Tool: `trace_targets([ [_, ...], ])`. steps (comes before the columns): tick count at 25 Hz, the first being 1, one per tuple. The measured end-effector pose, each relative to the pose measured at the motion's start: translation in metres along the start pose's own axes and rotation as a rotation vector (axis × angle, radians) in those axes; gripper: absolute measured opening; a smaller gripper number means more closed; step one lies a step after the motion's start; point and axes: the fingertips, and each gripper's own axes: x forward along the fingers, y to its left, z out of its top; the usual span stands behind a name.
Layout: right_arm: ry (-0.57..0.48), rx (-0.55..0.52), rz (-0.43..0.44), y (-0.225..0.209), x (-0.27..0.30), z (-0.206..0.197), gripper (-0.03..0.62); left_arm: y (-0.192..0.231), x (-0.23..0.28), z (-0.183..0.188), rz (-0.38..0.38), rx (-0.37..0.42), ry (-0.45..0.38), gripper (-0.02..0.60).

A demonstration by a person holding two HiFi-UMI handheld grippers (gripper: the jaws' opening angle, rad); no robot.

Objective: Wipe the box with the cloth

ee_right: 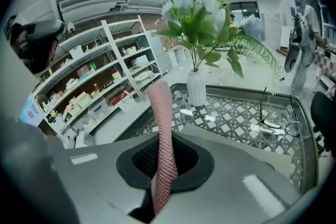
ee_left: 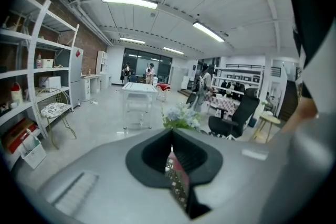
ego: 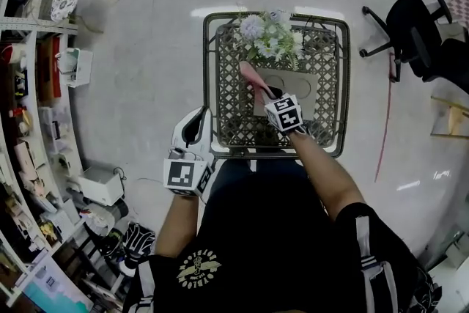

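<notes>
A flat beige cardboard box (ego: 308,88) with round cut-outs lies on the metal lattice table (ego: 214,84). My right gripper (ego: 265,93) hovers over the box's left end, shut on a pink mesh cloth (ego: 253,75). In the right gripper view the cloth (ee_right: 161,134) sticks up from between the jaws of that gripper (ee_right: 161,165). My left gripper (ego: 194,127) hangs off the table's front left corner with its jaws shut and nothing in them. In its own view the left gripper (ee_left: 172,157) points toward the flowers (ee_left: 178,115).
A white vase (ee_right: 197,89) of pale flowers (ego: 267,33) stands at the table's far edge behind the box. A pair of glasses (ee_right: 275,120) lies on the lattice. Stocked shelves (ego: 37,84) line the left side; an office chair (ego: 414,33) stands at the right.
</notes>
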Motion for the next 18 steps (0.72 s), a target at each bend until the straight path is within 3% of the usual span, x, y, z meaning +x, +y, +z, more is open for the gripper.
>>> trace_targets([
  [7, 0.107, 0.002, -0.113, -0.039, 0.014, -0.034, 0.017, -0.008, 0.003, -0.007, 0.005, 0.013, 0.012, 0.000],
  [13, 0.153, 0.019, -0.234, -0.085, -0.014, -0.063, 0.017, -0.018, 0.014, 0.005, -0.028, 0.038, 0.000, 0.000],
  [18, 0.154, 0.086, -0.321, -0.127, -0.048, -0.084, 0.017, -0.026, 0.024, 0.012, -0.026, 0.049, 0.038, 0.000],
])
